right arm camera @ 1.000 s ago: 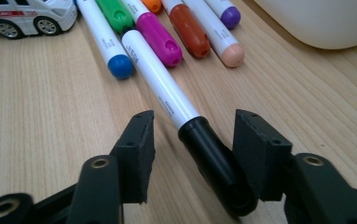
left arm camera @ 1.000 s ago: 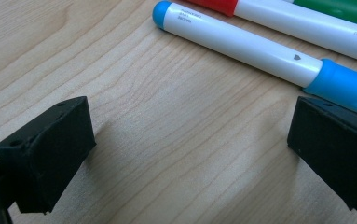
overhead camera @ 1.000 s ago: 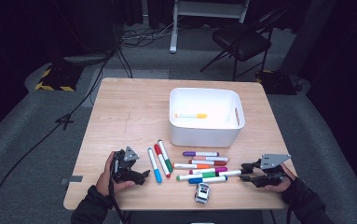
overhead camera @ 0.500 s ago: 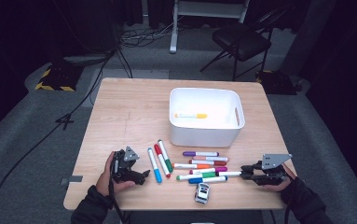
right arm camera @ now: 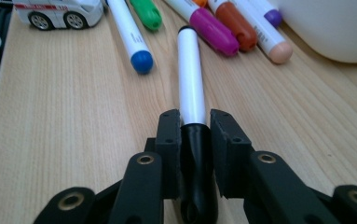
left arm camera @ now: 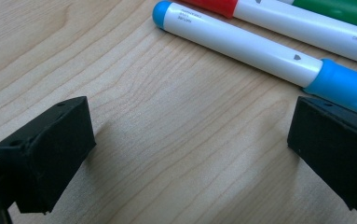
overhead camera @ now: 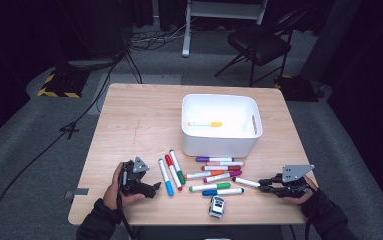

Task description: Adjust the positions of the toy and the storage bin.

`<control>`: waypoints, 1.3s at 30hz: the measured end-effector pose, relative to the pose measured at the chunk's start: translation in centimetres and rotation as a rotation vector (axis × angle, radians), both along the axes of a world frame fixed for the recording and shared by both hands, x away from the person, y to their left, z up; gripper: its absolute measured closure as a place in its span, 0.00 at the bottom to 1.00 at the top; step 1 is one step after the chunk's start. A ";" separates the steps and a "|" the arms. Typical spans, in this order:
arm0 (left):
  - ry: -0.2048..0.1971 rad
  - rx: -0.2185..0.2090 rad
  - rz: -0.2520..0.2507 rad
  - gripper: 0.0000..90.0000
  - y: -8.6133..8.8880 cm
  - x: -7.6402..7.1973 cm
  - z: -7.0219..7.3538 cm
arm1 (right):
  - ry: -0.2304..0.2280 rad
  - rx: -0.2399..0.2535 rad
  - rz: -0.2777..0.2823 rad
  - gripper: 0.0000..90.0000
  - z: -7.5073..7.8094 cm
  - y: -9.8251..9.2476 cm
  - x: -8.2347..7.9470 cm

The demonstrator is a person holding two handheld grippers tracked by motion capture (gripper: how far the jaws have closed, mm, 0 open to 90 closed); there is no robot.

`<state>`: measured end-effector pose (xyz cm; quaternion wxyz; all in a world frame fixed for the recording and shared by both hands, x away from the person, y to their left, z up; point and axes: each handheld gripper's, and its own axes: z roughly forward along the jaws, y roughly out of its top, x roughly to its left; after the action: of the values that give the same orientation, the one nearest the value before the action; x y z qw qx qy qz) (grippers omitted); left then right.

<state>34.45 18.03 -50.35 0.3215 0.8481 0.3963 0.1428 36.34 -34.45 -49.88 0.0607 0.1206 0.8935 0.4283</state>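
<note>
My right gripper (overhead camera: 262, 185) lies low at the table's front right. Its jaws have just been closing and are now shut on the black cap end of a white-barrelled black marker (right arm camera: 191, 84), which lies flat and points toward the other pens. In the right gripper view the pads of the right gripper (right arm camera: 195, 135) press on both sides of the cap. At the front left, my left gripper (overhead camera: 154, 187) rests open on the wood. In the left gripper view, only bare table lies between the jaws of the left gripper (left arm camera: 185, 154). A blue marker (left arm camera: 250, 46) lies just beyond its far jaw.
Several markers lie scattered between the grippers. A white bin (overhead camera: 221, 145) behind them holds a yellow marker (overhead camera: 205, 123). A toy car (overhead camera: 217, 206) stands near the front edge. The wooden table (overhead camera: 139, 125) is bare on its left half. A chair stands behind it.
The right gripper's jaws have drawn together onto the black marker's cap. Both hands have stayed where they were, and the left gripper is unchanged.
</note>
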 end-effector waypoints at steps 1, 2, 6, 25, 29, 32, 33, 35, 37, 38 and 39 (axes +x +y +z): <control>0.000 0.000 0.000 0.01 0.0 0.0 0.0 | 0.001 0.017 0.006 0.83 0.1 0.0 0.0; 0.000 0.000 0.000 0.01 0.0 0.0 0.0 | 0.001 0.017 0.006 0.83 0.1 0.0 0.0; 0.000 0.000 0.000 0.01 0.0 0.0 0.0 | -0.029 0.041 0.003 0.83 1.1 -0.3 -0.3; 0.000 0.000 0.000 0.01 0.0 0.0 0.0 | -0.098 0.147 -0.006 0.83 3.9 -0.1 -0.3; 0.000 0.000 0.000 0.01 0.0 0.0 0.0 | -0.094 0.166 -0.009 0.83 4.4 0.1 -0.3; 0.000 0.000 0.000 0.01 0.0 0.0 0.0 | -0.100 0.172 -0.009 0.83 4.9 0.2 -0.2; 0.002 0.001 -0.001 0.01 0.0 0.0 0.0 | -0.110 0.175 -0.003 0.83 5.0 0.2 -0.1; 0.004 0.001 -0.002 0.01 0.0 0.0 0.0 | -0.108 0.188 -0.009 0.83 5.4 0.3 -0.1; 0.000 0.000 0.000 0.01 0.0 0.0 0.0 | -0.121 0.193 -0.004 0.83 5.8 0.3 0.0; 0.004 0.001 -0.002 0.01 0.0 0.0 0.0 | -0.120 0.202 -0.009 0.83 5.9 0.4 0.0; 0.000 0.001 0.000 0.01 0.0 0.0 0.0 | -0.124 0.198 -0.006 0.83 6.1 0.5 0.0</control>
<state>34.45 18.03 -50.35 0.3213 0.8482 0.3961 0.1428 36.34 -34.00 -43.77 0.1050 0.1018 0.8410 0.5209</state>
